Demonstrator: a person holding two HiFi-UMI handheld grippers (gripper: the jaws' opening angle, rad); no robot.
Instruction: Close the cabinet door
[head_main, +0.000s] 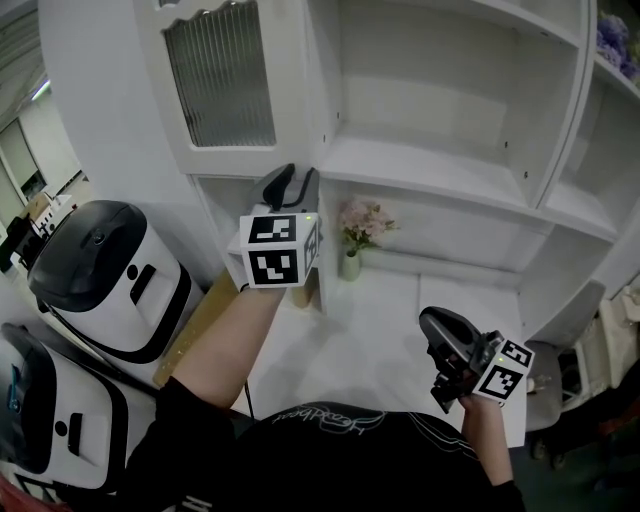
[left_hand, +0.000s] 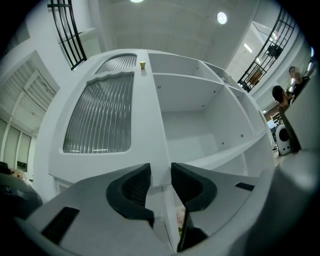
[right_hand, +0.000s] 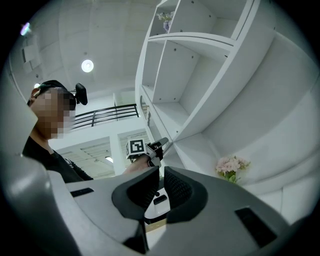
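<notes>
The marker cube (head_main: 278, 250) on the left gripper (head_main: 293, 182) is covering most of that tool in the head view. It is also hiding the stretch of cabinet (head_main: 440, 165) just below the cabinet door (head_main: 220, 75), while the frame's top is cutting off the door's upper end. The door, a white frame round a ribbed glass pane, is sitting at the cabinet's upper left, lying flat or almost flat against the front. Its hinge side is not showing, and whether it is fully home cannot be told. In the left gripper view the dark jaws are standing apart and are blocking the door's lower edge. The door's right edge and the upright (head_main: 325, 100) beside it are running up out of the gap, and whether either pad is touching them is not clear. The right gripper (right_hand: 158, 175) is hanging low at the person's right, its jaws only a slit apart and pinching nothing. To the right of the door's edge the shelf bays are giving free room. A vase of pink flowers (head_main: 360, 235) is standing on the counter (head_main: 400, 330) near the upright, well apart from the right gripper. On the left, a white machine (head_main: 110, 275) with black trim is crowding the cabinet's side.
</notes>
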